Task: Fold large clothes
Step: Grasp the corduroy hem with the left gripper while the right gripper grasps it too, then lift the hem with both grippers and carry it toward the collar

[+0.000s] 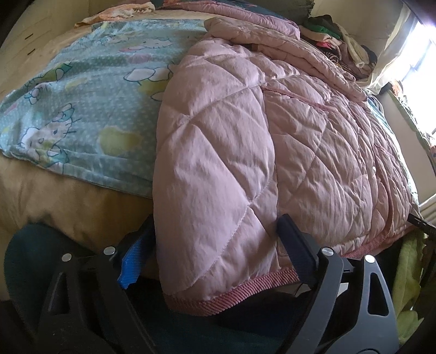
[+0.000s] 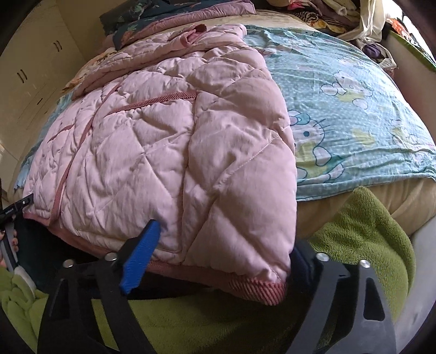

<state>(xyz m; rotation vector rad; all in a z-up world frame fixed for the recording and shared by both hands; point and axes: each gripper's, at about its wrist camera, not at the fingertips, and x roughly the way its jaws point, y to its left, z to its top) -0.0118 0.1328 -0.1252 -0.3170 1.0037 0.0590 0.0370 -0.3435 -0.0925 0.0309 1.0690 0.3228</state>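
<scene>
Left wrist view, tool: the left gripper (image 1: pixel 218 245) straddles the near left corner of the pink quilted jacket (image 1: pixel 245 136); its jaws stand apart, the dark finger (image 1: pixel 297 245) against the fabric, the blue one (image 1: pixel 136 258) just beside it, so no firm clamp shows.
Right wrist view, tool: the right gripper (image 2: pixel 218 253) brackets the jacket's (image 2: pixel 163 149) other near corner above the ribbed hem (image 2: pixel 253 290); jaws apart, and whether the pads press the cloth I cannot tell.
Jacket, place: spread flat on the bed, hem hanging over the near edge, collar (image 2: pixel 190 36) at the far end.
Handling, judged: puffy, light and soft; it will sag and spring back instead of creasing. The smooth shell looks slippery, so a shallow pinch may slide off.
Where to hold, judged: the ribbed hem (image 1: pixel 231 288) at both corners, since it is denser and less slick than the padding.
Surface: a turquoise cartoon-print sheet (image 1: pixel 81 109) over a tan mattress (image 1: pixel 68 204); soft, with room beside the jacket.
Near clutter: a green fleece blanket (image 2: pixel 354 231) at the bed's edge.
Far end: heaped clothes (image 1: pixel 340 40) and a dark quilt (image 2: pixel 141 24).
Room: pale cabinets (image 2: pixel 35 68) on one side, a bright window (image 1: pixel 419 54) on the other.
</scene>
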